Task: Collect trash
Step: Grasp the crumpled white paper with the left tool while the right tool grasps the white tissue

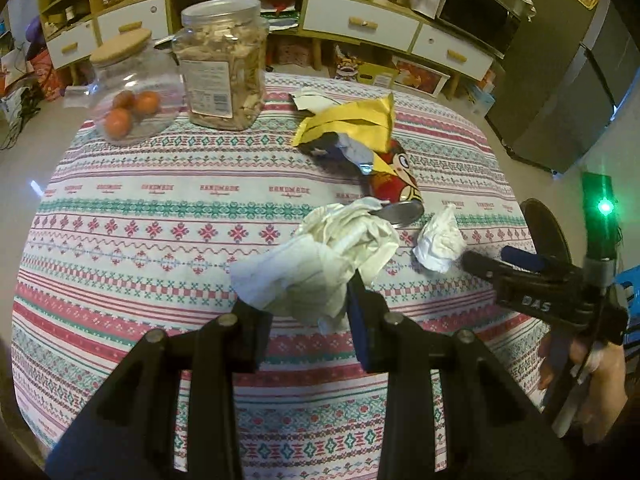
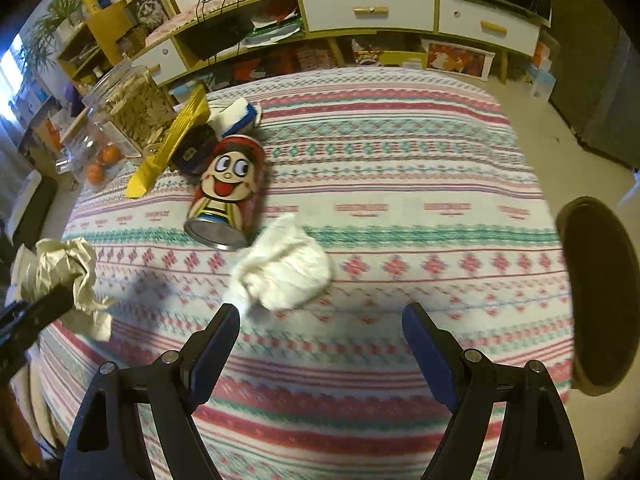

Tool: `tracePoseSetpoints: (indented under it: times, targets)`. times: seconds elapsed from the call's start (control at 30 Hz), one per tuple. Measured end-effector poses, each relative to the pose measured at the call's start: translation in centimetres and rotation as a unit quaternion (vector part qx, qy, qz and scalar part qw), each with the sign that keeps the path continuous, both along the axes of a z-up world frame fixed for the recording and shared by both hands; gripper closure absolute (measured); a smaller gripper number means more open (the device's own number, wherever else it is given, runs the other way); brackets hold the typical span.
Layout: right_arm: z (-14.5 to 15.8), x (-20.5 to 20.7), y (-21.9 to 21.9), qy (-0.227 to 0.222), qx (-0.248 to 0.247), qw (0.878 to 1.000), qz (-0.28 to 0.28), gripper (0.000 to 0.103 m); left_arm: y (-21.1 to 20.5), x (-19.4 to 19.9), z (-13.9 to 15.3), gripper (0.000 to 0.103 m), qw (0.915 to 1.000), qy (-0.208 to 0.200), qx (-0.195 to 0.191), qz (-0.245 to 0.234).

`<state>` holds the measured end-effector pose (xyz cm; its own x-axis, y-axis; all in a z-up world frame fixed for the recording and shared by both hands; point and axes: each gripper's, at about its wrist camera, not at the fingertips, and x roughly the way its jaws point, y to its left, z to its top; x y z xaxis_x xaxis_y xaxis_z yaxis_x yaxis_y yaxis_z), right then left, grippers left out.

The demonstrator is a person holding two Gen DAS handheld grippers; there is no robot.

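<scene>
My left gripper (image 1: 308,300) is shut on a large crumpled white paper wad (image 1: 320,264) and holds it above the table; the wad also shows at the left of the right wrist view (image 2: 64,276). My right gripper (image 2: 320,320) is open and empty, just short of a smaller crumpled white tissue (image 2: 284,272) on the cloth; the tissue also shows in the left wrist view (image 1: 440,244), with my right gripper (image 1: 480,260) beside it. A red cartoon can (image 2: 228,196) lies on its side behind the tissue. A yellow wrapper (image 1: 352,124) and torn packaging lie beyond the can.
A patterned tablecloth (image 2: 400,184) covers the table. A clear jar of snacks (image 1: 224,64) and a cork-lidded glass jar with oranges (image 1: 128,92) stand at the far left. A dark round bin (image 2: 600,292) sits past the table's right edge. Cabinets line the back wall.
</scene>
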<state>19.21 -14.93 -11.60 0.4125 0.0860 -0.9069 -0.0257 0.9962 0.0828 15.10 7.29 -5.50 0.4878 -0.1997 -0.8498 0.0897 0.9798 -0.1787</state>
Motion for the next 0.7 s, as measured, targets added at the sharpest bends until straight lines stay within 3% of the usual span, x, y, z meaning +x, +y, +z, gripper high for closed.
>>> tracePoseSetpoints:
  times: [0.33,0.6,0.63,0.7]
  targets:
    - [-2.4,2.1,1.9,-0.006,-0.001,1.0,-0.017,0.019,0.8,0.1,-0.5,0.067,0.9999,0.008,0.002,0.008]
    - [-2.7,2.6,2.8,-0.015,-0.02,1.0,0.015,0.056,0.5,0.2,-1.1,0.067,0.9998,0.015,0.01,0.003]
    - [-2.7,2.6,3.1,-0.015,-0.021,0.999,0.025,0.066,0.5,0.2,-1.1,0.067,0.9998,0.015,0.011,0.001]
    - [-2.5,2.2,3.6,-0.018,-0.031,0.999,0.039,0.07,0.3,0.2,-1.1,0.067,0.9998,0.014,0.013,-0.001]
